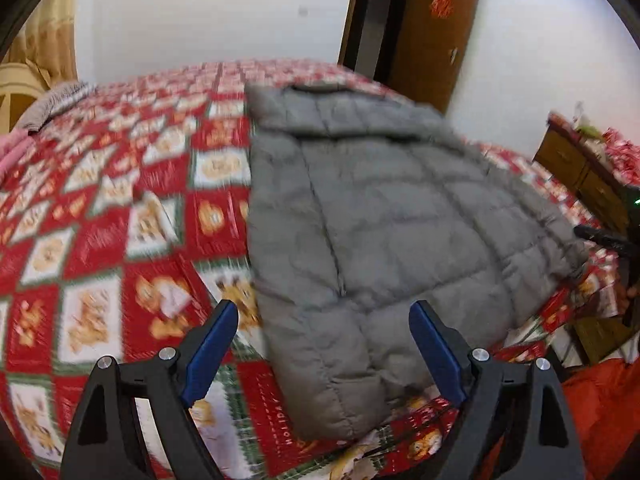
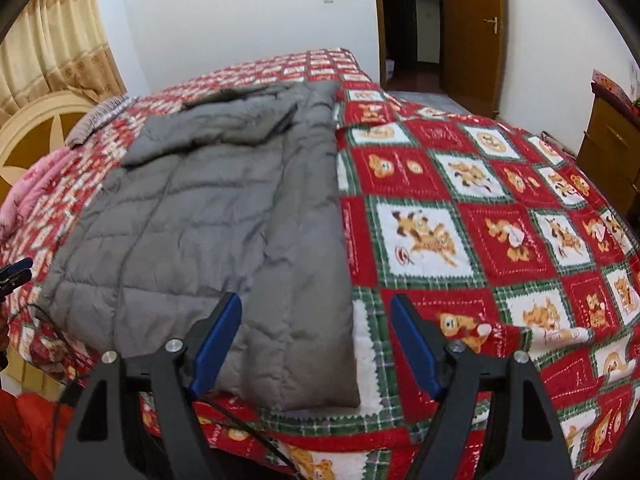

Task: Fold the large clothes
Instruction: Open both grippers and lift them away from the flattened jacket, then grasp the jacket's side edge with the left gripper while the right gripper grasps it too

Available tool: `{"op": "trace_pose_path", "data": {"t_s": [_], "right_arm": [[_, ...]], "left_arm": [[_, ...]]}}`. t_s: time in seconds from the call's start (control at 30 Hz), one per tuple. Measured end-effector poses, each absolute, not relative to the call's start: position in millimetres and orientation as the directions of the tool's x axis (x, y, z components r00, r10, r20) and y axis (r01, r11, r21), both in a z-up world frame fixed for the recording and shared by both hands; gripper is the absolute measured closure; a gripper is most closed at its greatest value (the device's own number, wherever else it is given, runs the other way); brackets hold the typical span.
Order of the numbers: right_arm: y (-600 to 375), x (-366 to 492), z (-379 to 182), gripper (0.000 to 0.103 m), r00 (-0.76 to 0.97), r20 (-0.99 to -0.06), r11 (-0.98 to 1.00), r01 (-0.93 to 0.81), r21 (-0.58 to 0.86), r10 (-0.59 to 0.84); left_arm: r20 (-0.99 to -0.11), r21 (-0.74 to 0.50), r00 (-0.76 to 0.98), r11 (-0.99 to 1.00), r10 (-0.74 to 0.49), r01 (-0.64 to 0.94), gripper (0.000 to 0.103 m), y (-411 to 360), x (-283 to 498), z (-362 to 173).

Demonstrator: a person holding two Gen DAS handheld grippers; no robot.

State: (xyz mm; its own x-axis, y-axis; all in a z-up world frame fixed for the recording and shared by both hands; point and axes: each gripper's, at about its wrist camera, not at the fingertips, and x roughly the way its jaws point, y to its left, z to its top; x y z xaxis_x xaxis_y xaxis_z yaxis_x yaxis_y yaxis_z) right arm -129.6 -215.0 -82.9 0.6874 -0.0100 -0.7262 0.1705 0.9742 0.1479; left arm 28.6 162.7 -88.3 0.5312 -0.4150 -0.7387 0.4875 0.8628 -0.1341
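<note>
A grey quilted puffer jacket lies flat on the bed, its sides folded inward, collar end at the far side. My left gripper hovers open above the jacket's near left corner, blue pads apart with nothing pressed between them. In the right wrist view the same jacket fills the left half of the bed. My right gripper stands open over the jacket's near right corner, the hem edge showing between its fingers without contact. The other gripper's tip pokes in at the far left edge.
The bed carries a red, white and green cartoon-patch blanket. A pink pillow and a grey cloth lie near the headboard. A wooden cabinet stands right of the bed; an open doorway is behind.
</note>
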Motion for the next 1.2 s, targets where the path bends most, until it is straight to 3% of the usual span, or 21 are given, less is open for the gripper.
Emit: {"op": "trace_pose_path", "data": {"t_s": [0.27, 0.73, 0.77, 0.83, 0.93, 0.97, 1.0, 1.17, 1.2], "right_arm": [[-213.2, -123.3, -103.1, 0.024, 0.649, -0.761, 0.973, 0.168, 0.159, 0.012], [-189.0, -121.0, -108.1, 0.025, 0.632, -0.775, 0.994, 0.094, 0.059, -0.014], [-186.9, -121.3, -107.2, 0.032, 0.630, -0.776, 0.995, 0.094, 0.040, -0.028], [-185.0, -121.6, -105.5, 0.046, 0.625, -0.779, 0.996, 0.087, 0.007, -0.048], [-189.0, -122.9, -102.6, 0.062, 0.630, -0.776, 0.996, 0.083, 0.045, -0.018], [-190.9, -123.1, -102.0, 0.069, 0.632, -0.775, 0.994, 0.075, 0.076, 0.012], [-191.3, -123.5, -102.0, 0.069, 0.632, -0.774, 0.993, 0.071, 0.094, 0.028], [-192.1, -124.0, -103.4, 0.064, 0.638, -0.769, 0.991, 0.072, 0.115, 0.043], [-191.7, -124.0, -103.4, 0.063, 0.639, -0.768, 0.990, 0.071, 0.121, 0.048]], "left_arm": [[-0.836, -0.125, 0.447, 0.902, -0.320, 0.414, 0.016, 145.9, 33.3, -121.9], [-0.867, -0.040, 0.425, 0.885, -0.262, 0.464, 0.016, 121.8, 13.2, -133.7], [-0.865, -0.042, 0.427, 0.885, -0.265, 0.464, 0.018, 121.2, 12.8, -132.6], [-0.857, -0.085, 0.413, 0.875, -0.308, 0.477, 0.048, 122.6, 12.1, -129.2], [-0.841, -0.180, 0.382, 0.863, -0.384, 0.472, 0.067, 129.8, 14.9, -124.6], [-0.835, -0.206, 0.374, 0.860, -0.404, 0.468, 0.069, 131.8, 16.4, -123.9], [-0.826, -0.238, 0.367, 0.855, -0.428, 0.461, 0.071, 135.2, 18.0, -123.0], [-0.805, -0.329, 0.338, 0.841, -0.488, 0.430, 0.072, 142.2, 24.0, -125.1], [-0.809, -0.322, 0.337, 0.844, -0.481, 0.429, 0.068, 141.0, 23.7, -127.5]]}}
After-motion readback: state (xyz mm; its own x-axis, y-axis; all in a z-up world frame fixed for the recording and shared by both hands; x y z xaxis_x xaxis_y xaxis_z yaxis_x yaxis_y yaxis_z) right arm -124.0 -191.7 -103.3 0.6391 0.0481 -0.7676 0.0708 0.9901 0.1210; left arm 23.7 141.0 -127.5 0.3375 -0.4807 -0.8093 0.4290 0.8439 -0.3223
